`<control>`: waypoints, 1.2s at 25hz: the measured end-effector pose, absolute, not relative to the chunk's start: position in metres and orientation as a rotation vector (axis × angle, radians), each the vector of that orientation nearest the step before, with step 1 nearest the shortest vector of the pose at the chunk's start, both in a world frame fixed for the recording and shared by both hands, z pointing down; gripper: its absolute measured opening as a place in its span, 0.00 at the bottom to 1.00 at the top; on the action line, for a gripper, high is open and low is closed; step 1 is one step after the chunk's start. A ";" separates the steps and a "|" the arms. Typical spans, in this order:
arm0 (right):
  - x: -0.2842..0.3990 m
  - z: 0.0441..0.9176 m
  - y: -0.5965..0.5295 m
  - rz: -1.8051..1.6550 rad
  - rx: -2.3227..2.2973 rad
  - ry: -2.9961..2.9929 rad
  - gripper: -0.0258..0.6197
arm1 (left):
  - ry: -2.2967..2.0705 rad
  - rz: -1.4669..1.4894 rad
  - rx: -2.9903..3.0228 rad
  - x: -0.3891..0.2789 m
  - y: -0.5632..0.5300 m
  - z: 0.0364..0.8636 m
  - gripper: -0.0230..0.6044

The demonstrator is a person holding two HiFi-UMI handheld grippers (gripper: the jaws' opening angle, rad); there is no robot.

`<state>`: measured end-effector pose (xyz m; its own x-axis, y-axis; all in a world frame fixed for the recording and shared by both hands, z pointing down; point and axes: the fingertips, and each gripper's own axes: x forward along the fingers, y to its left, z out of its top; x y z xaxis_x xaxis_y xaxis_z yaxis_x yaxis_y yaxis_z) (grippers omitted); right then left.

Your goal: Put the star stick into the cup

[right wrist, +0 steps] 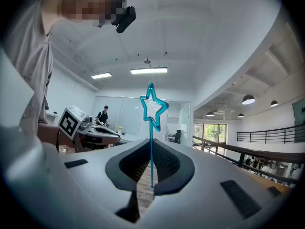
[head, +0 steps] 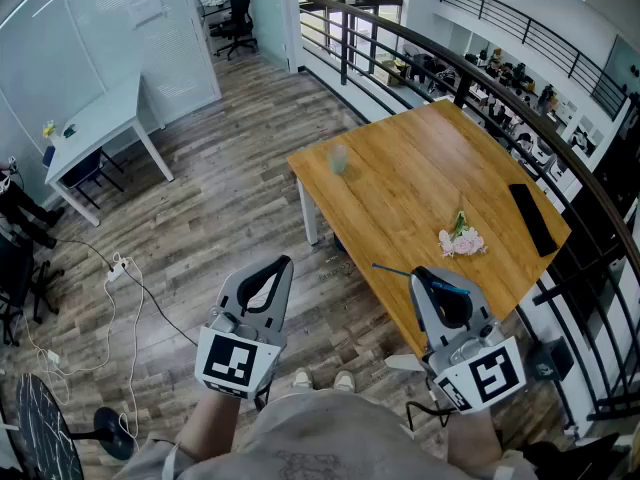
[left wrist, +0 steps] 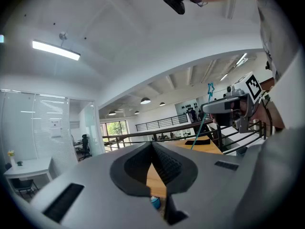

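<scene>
My right gripper [head: 428,276] is shut on the thin blue star stick [head: 402,271], held low over the near edge of the wooden table [head: 420,183]. In the right gripper view the stick [right wrist: 151,142] stands up between the closed pads, its star [right wrist: 153,106] above the jaws of the gripper [right wrist: 151,147]. The pale translucent cup [head: 339,158] stands near the table's far left corner, well away from both grippers. My left gripper [head: 280,266] hangs over the floor left of the table, shut and empty. In the left gripper view [left wrist: 152,146] the right gripper [left wrist: 228,106] and star [left wrist: 210,88] show.
A small bunch of pink flowers [head: 460,240] lies on the table near the right gripper. A flat black object [head: 531,218] lies at the table's right edge, along the black railing [head: 560,158]. A white desk [head: 100,128] stands far left, and cables [head: 120,298] cross the wooden floor.
</scene>
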<state>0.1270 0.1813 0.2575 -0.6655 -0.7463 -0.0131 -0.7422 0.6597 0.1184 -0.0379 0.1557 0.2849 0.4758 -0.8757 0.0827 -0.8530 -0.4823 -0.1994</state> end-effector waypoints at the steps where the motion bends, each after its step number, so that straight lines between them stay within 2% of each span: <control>1: 0.128 0.257 0.182 -0.171 1.272 -2.834 0.10 | 1.522 -0.266 -2.583 -0.037 0.156 0.286 0.06; 20: 0.155 0.264 0.178 -0.150 1.210 -2.882 0.10 | 1.534 -0.356 -2.469 -0.016 0.153 0.285 0.06; 30: 0.163 0.270 0.164 -0.179 1.187 -2.886 0.10 | 1.601 -0.290 -2.443 -0.018 0.150 0.282 0.06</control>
